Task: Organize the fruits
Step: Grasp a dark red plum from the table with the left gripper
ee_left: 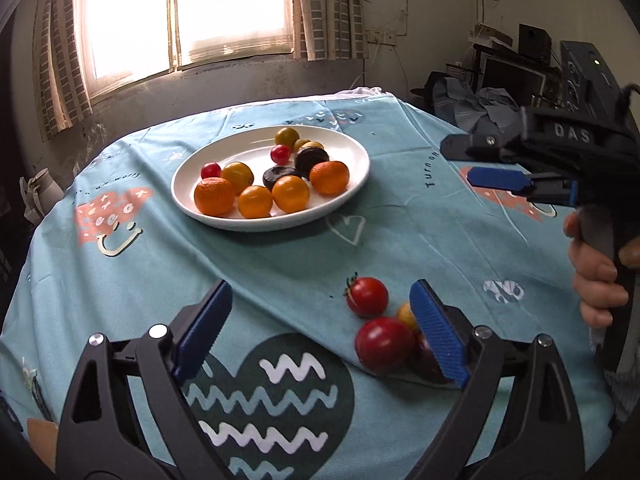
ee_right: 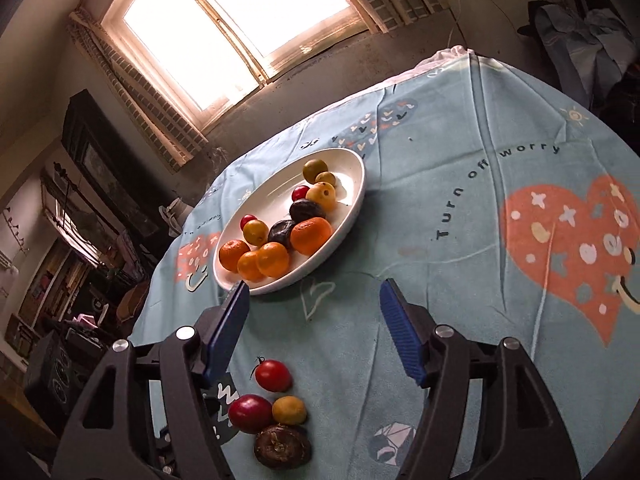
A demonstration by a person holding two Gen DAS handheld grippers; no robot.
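Most fruits are collected on the white plate point(ee_left: 352, 184) at the far centre of the blue tablecloth point(ee_left: 280, 260). Four fruits remain near: a small tomato point(ee_right: 273, 375), a red fruit point(ee_right: 250, 413), a yellow fruit point(ee_right: 289, 410) and a dark fruit point(ee_right: 282, 445). The left gripper point(ee_left: 322, 326) and right gripper point(ee_right: 314, 326) are held wide and empty. No obstruction is seen.

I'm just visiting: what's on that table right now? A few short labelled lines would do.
surface: blue tablecloth
plate: white, holds oranges, small tomatoes, yellow and dark fruits
loose fruit: cherry tomato, red fruit, yellow fruit, dark brown fruit, clustered off the plate
left gripper: open, empty
right gripper: open, empty
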